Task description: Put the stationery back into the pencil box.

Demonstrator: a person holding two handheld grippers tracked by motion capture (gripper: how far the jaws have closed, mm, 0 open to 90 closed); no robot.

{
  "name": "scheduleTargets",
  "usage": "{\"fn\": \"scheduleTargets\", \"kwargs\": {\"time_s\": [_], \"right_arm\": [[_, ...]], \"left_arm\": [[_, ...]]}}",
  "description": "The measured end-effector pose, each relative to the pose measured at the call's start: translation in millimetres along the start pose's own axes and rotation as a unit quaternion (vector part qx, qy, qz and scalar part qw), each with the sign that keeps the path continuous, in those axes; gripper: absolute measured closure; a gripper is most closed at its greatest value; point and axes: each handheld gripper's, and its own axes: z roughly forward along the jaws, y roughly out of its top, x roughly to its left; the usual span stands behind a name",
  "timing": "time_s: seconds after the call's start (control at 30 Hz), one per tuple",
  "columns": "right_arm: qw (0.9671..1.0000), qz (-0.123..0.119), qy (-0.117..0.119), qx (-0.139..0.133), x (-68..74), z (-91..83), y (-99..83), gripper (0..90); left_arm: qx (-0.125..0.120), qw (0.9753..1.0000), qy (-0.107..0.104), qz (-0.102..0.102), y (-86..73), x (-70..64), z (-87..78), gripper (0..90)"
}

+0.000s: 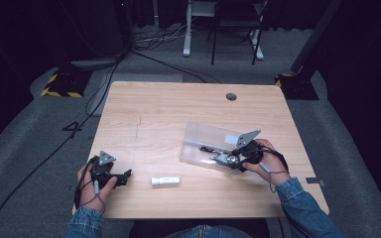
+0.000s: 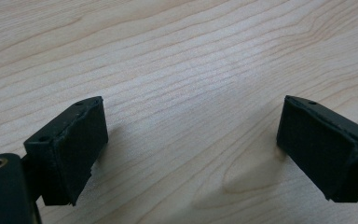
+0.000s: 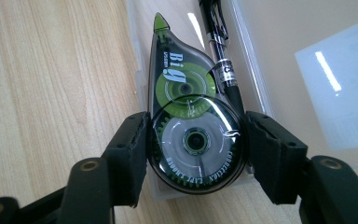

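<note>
Right tool (image 3: 196,144): clamped on the correction tape (image 3: 191,126), one jaw on each flat-ish side of the round fat end.
Correction tape: sits over the near edge of the clear case (image 1: 206,141), right half of the worktop (image 1: 168,106). Long axis runs straight away from the tool, green tip pointing off the far end.
Pen (image 3: 219,51): black, lying in the case right beside the tape, roughly parallel to it.
Right hand (image 1: 265,161): wrapped round the tool, reaching in leftward, forearm coming from the near right corner.
Left tool (image 2: 191,149): jaws wide apart, just bare wood between them, low over the near left corner.
Left hand (image 1: 92,186): gripping its tool, pointed right toward the white stick thing (image 1: 165,181), which lies crosswise near the front edge.
</note>
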Motion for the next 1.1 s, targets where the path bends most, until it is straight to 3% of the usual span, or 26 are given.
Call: {"fn": "scheduleTargets", "kwargs": {"time_s": [0.2,0.8,0.93,1.1], "right_arm": [[1.0000,-0.006,0.006,0.004,-0.8,0.3,1.2,42.2],[0.9998,0.005,0.020,0.008,-1.7,1.7,-0.7,41.8],[0.9998,0.006,0.014,0.010,-2.3,3.2,-2.0,36.4],[0.9998,0.011,0.015,0.007,-2.1,2.7,-2.0,36.2]], "left_arm": [[-0.001,1.0000,0.000,0.000,0.0,-0.1,0.1,8.9],[-0.001,1.0000,0.001,0.000,-0.1,-0.1,0.1,8.9],[-0.001,1.0000,0.001,0.000,-0.1,-0.1,0.1,8.9],[-0.001,1.0000,0.001,0.000,0.0,-0.1,0.1,8.9]]}}
